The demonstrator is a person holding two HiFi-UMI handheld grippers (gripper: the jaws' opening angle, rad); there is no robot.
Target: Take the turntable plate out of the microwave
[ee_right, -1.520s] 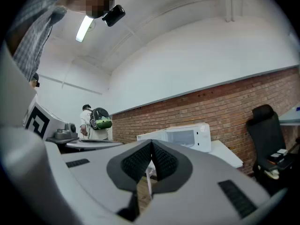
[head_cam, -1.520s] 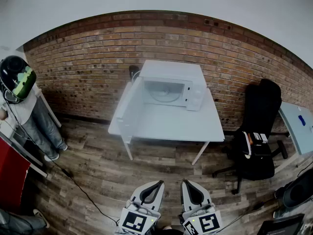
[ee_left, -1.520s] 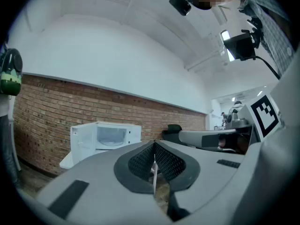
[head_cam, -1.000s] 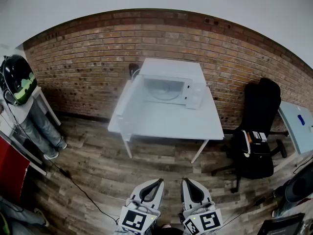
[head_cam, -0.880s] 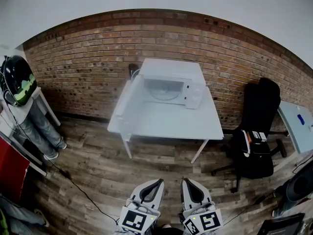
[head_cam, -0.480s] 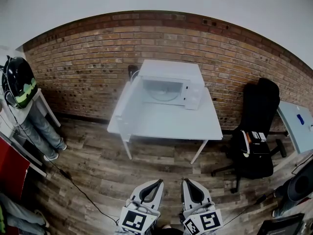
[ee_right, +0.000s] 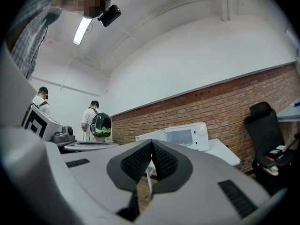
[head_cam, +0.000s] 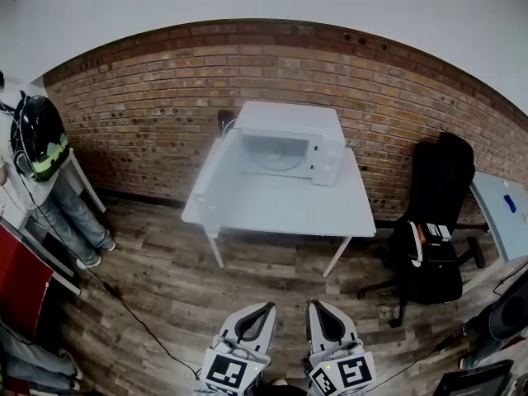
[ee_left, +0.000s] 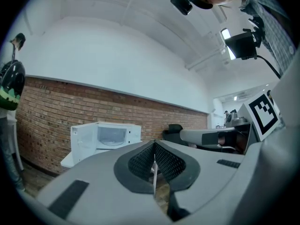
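Observation:
A white microwave [head_cam: 289,143] stands on a white table [head_cam: 280,209] against the brick wall, its door [head_cam: 213,180] swung open to the left. Inside the cavity lies the round glass turntable plate [head_cam: 276,157]. My left gripper [head_cam: 261,308] and right gripper [head_cam: 317,305] sit side by side at the bottom of the head view, far from the table, both shut and empty. The microwave [ee_left: 105,136] shows small in the left gripper view beyond the shut left gripper [ee_left: 153,146], and the microwave [ee_right: 180,135] lies beyond the shut right gripper [ee_right: 151,146] in the right gripper view.
A black office chair [head_cam: 436,221] with items on its seat stands right of the table. A person with a black and green backpack [head_cam: 37,139] stands at the far left. A cable [head_cam: 132,312] runs across the wooden floor. A light table corner [head_cam: 502,209] is at the right edge.
Both grippers stay where they were. The person with the backpack at the left has shifted a little.

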